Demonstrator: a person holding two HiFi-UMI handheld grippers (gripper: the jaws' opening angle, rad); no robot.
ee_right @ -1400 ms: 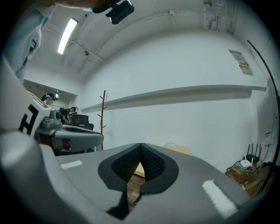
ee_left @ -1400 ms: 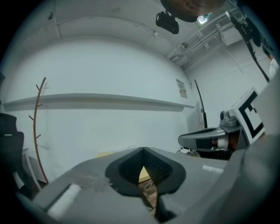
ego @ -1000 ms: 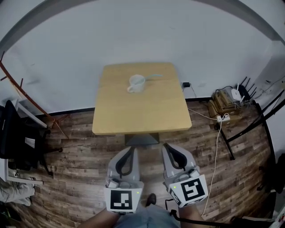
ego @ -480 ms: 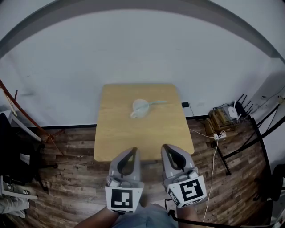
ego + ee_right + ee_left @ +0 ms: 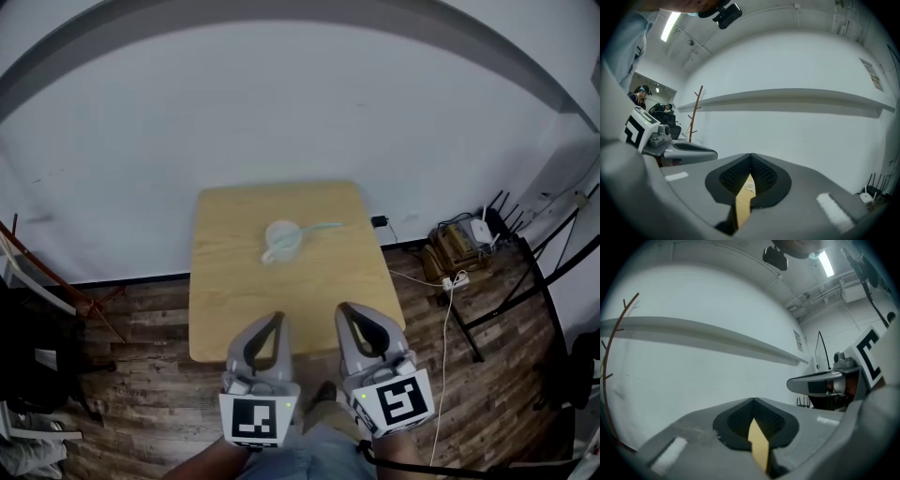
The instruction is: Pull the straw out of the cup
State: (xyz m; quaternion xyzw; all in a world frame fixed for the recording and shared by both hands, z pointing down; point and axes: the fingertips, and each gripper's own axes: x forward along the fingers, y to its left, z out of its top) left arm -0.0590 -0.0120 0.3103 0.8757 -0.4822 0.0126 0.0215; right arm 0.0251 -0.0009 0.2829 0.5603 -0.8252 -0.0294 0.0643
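Observation:
A white cup (image 5: 282, 239) stands near the far middle of a small wooden table (image 5: 234, 300). A pale teal straw (image 5: 321, 227) sticks out of it and leans to the right. My left gripper (image 5: 273, 321) and right gripper (image 5: 350, 311) hang side by side over the table's near edge, well short of the cup, and both point level at it. Both are shut with nothing between the pads. In the left gripper view the left gripper (image 5: 753, 401) shows only a sliver of tabletop through its gap. The right gripper (image 5: 751, 157) frames the tiny cup (image 5: 749, 186) the same way.
A white wall stands just behind the table. On the wooden floor to the right lie a power strip with cables (image 5: 457, 278) and a router on a box (image 5: 480, 231), beside black stand legs (image 5: 525, 281). Dark bags (image 5: 33, 370) and a reddish pole (image 5: 47, 272) are at the left.
Both grippers have come forward from over the floor to the table's near edge, side by side and still shut. The table and cup now sit lower and closer in the head view.

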